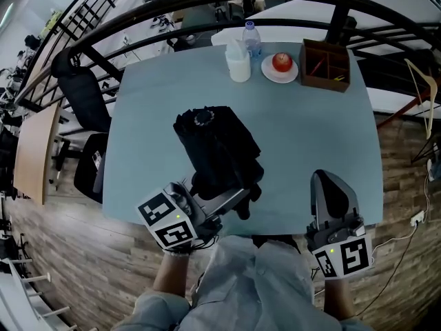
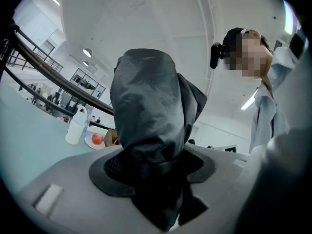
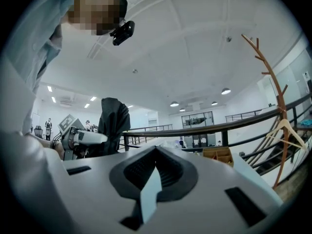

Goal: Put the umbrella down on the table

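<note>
Left tongs [image 1: 233, 197] clamped on lower part of folded black umbrella [image 1: 217, 143]; right tongs [image 1: 333, 185] closed, empty, well apart. Umbrella stands near upright over near edge of tabletop [image 1: 310, 136]; I judge long axis must tip flat, bare tabletop lying ahead.

The umbrella's [image 1: 217, 147] lower end is covered by the left gripper [image 1: 236, 196] in the head view, and the fingertips are buried in its black cloth. In the left gripper view the pads [image 2: 109, 172] are largely masked by the same cloth. The table's [image 1: 310, 136] near edge is partly hidden by the left gripper, the right gripper [image 1: 333, 195] and the person's clothing. The forearms [image 1: 171, 281] are cut off by the bottom edge. What lies in the box [image 1: 325, 65] is too small to be told, as is the bottle's [image 1: 252, 38] label. The coat stand [image 1: 422, 92] is cropped at the right edge.
</note>
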A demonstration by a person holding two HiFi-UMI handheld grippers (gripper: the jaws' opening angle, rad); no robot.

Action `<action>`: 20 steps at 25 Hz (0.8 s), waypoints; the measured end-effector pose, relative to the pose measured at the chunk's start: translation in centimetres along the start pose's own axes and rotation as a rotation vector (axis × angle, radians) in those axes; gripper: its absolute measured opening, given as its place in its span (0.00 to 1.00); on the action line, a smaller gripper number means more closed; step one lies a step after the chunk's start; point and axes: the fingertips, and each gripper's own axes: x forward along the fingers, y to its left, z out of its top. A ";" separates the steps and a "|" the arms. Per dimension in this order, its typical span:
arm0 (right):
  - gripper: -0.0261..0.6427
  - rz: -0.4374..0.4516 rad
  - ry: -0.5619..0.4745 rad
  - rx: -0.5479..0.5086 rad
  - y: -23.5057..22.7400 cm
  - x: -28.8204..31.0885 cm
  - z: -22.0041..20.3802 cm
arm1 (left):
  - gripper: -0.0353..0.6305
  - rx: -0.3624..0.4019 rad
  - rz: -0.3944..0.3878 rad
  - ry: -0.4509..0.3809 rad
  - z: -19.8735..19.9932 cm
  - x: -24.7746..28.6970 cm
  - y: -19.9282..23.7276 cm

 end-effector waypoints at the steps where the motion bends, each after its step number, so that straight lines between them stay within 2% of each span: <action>1: 0.03 -0.001 0.003 0.001 -0.5 0.1 -0.1 | 0.45 0.006 0.003 0.007 0.0 0.4 0.3; 11: 0.03 0.023 0.048 0.038 -4.4 2.4 -0.9 | 0.45 0.059 0.033 0.107 0.6 5.6 4.2; 20: 0.03 0.063 0.079 0.076 -6.9 4.2 -2.8 | 0.45 0.183 0.028 0.259 -0.6 10.6 8.2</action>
